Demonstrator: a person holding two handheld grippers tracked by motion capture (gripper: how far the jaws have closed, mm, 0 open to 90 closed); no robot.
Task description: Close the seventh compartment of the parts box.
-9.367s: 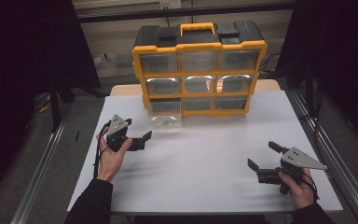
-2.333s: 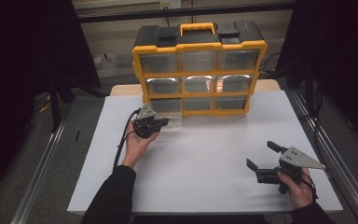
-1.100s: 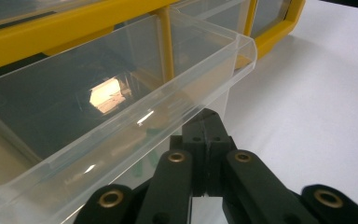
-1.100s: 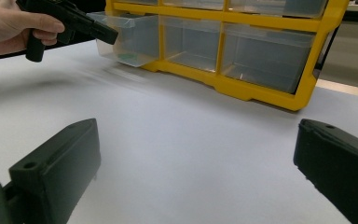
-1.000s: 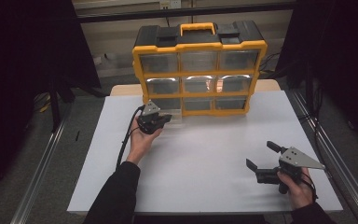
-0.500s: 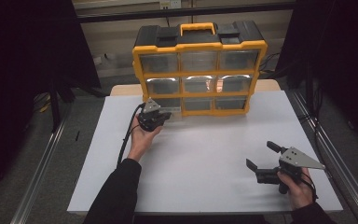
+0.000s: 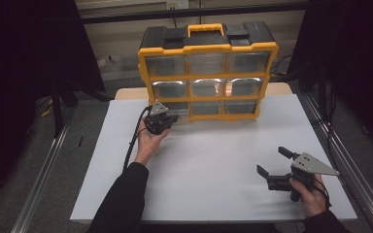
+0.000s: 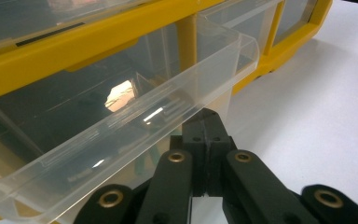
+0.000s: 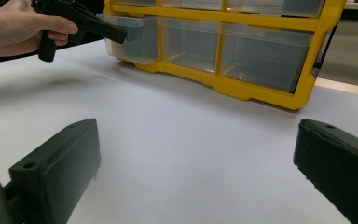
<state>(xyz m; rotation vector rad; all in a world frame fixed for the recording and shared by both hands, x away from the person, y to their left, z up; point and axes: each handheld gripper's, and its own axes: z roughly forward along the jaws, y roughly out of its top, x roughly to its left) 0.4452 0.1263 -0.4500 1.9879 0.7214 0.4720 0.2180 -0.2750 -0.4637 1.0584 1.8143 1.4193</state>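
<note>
White table [image 7: 213,165] surface is seen against a dark room, with a yellow and black organiser cabinet [image 7: 208,73] standing upright at the far edge, its three rows of clear drawers facing the person. The bottom-left drawer [image 8: 121,126] is drawn part way out of its slot, its clear front lip projecting toward the person. The left gripper [image 7: 167,120] is held at that drawer, and in the left gripper view its jaws are closed together just under the lip; whether the plastic itself is pinched cannot be told. The right gripper [image 7: 272,165] is held low over the near right of the table, well apart from the cabinet, its jaws spread wide with nothing between them.

The step in hand is judged to be the pulling open of this drawer. A straight, level pull toward the near edge is called for next, so that the drawer is not jammed or tipped. The drawer's long axis is judged to run front to back, into the cabinet, with its open top facing up.
</note>
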